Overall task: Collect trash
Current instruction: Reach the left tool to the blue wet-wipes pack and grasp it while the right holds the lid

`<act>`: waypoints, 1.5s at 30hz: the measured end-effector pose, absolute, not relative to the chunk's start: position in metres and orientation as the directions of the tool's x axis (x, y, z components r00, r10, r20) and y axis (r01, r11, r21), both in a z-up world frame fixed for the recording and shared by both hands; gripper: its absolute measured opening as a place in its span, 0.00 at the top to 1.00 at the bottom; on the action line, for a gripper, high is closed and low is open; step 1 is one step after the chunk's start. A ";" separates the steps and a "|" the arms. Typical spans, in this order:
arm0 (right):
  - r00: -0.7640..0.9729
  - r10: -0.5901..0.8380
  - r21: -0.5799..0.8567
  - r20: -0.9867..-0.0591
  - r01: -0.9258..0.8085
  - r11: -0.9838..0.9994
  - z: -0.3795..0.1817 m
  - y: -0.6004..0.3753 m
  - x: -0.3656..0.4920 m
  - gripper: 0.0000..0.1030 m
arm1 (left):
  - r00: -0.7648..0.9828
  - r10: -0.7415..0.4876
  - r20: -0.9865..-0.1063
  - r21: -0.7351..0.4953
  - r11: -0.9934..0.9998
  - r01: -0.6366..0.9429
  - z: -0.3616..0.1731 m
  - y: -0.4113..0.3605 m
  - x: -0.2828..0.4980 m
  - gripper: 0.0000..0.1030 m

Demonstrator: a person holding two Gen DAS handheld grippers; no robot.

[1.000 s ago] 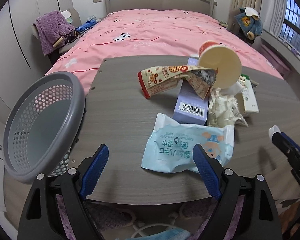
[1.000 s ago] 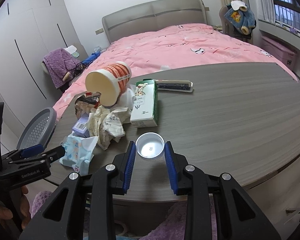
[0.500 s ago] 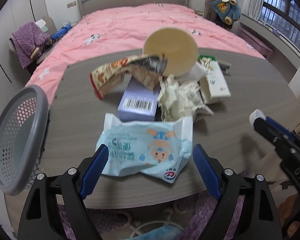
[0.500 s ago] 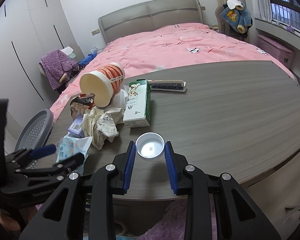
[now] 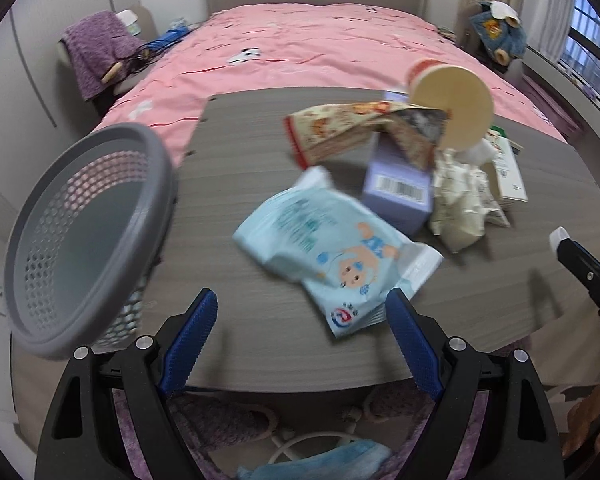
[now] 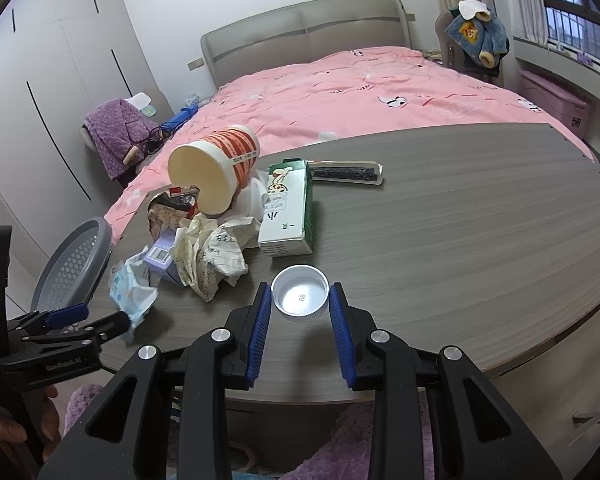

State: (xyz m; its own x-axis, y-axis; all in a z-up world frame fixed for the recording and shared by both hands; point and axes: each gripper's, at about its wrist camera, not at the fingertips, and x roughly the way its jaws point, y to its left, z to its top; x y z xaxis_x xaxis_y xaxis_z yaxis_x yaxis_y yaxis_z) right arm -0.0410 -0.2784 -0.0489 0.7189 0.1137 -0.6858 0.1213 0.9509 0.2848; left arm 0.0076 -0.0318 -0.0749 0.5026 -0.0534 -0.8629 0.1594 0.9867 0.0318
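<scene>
Trash lies piled mid-table. Your right gripper [image 6: 299, 306] pinches the cap [image 6: 299, 293]; carry it level to the bin [image 5: 88, 236]. Your left gripper [image 5: 302, 316] gapes wide just short of the wipes pack [image 5: 332, 246]; close on its near edge. The pack is blurred, the cup [image 6: 216, 172] buries smaller scraps.

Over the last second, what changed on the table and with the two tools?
The left tool swung over the wet-wipes pack, which turned askew with a corner now by the right finger; jaws open, nothing gripped. In the right wrist view the pack looks bunched against that tool. The right tool still brackets the bottle cap. Basket, cup and carton stayed put.
</scene>
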 end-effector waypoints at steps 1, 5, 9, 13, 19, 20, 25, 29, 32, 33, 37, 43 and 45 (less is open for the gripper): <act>0.719 0.115 0.285 -0.685 0.120 0.951 -0.049 -0.278 -0.041 0.71 | 0.505 -0.049 -0.861 0.031 0.988 0.149 -0.074 -0.027 0.007 0.20; 0.723 0.122 0.289 -0.680 0.112 0.951 -0.049 -0.277 -0.040 0.71 | 0.516 -0.051 -0.855 0.013 0.993 0.119 -0.066 -0.016 0.006 0.20; 0.723 0.130 0.294 -0.678 0.104 0.950 -0.051 -0.277 -0.039 0.71 | 0.517 -0.088 -0.851 -0.043 0.994 0.098 -0.054 -0.014 0.013 0.20; 0.725 0.140 0.309 -0.675 0.105 0.945 -0.052 -0.282 -0.038 0.71 | 0.527 -0.110 -0.843 -0.071 0.993 0.094 -0.046 -0.024 0.024 0.20; 0.723 0.150 0.336 -0.674 0.120 0.934 -0.058 -0.294 -0.037 0.71 | 0.485 -0.117 -0.866 -0.086 0.993 0.087 -0.060 -0.043 0.040 0.20; 0.723 0.151 0.339 -0.674 0.122 0.933 -0.059 -0.295 -0.037 0.71 | 0.480 -0.112 -0.870 -0.082 0.993 0.082 -0.063 -0.045 0.042 0.20; 0.719 0.155 0.349 -0.678 0.128 0.928 -0.062 -0.300 -0.036 0.71 | 0.446 -0.088 -0.890 -0.067 0.996 0.062 -0.077 -0.048 0.048 0.20; 0.716 0.162 0.355 -0.679 0.127 0.926 -0.064 -0.299 -0.033 0.71 | 0.443 -0.079 -0.893 -0.061 0.997 0.054 -0.082 -0.046 0.051 0.20; 0.716 0.165 0.354 -0.678 0.121 0.927 -0.063 -0.299 -0.033 0.71 | 0.436 -0.073 -0.897 -0.055 0.997 0.054 -0.087 -0.043 0.054 0.20; 0.716 0.167 0.354 -0.678 0.120 0.928 -0.063 -0.298 -0.033 0.71 | 0.429 -0.076 -0.900 -0.059 0.997 0.053 -0.090 -0.042 0.054 0.20; 0.714 0.164 0.346 -0.681 0.117 0.931 -0.062 -0.298 -0.033 0.71 | 0.427 -0.088 -0.900 -0.070 0.996 0.056 -0.093 -0.040 0.058 0.20; 0.704 0.151 0.327 -0.694 0.122 0.937 -0.063 -0.296 -0.030 0.71 | 0.447 -0.091 -0.890 -0.056 0.994 0.090 -0.093 -0.040 0.057 0.35; 0.703 0.147 0.324 -0.695 0.125 0.938 -0.062 -0.295 -0.031 0.71 | 0.457 -0.078 -0.886 -0.032 0.994 0.106 -0.092 -0.043 0.057 0.47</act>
State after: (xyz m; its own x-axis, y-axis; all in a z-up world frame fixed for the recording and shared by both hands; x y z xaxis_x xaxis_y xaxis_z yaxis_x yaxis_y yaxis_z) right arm -0.0309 -0.2950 -0.0616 0.7035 0.1470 -0.6953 0.1247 0.9377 0.3244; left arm 0.0566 -0.0428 -0.0922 0.4574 -0.0778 -0.8858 0.1064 0.9938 -0.0323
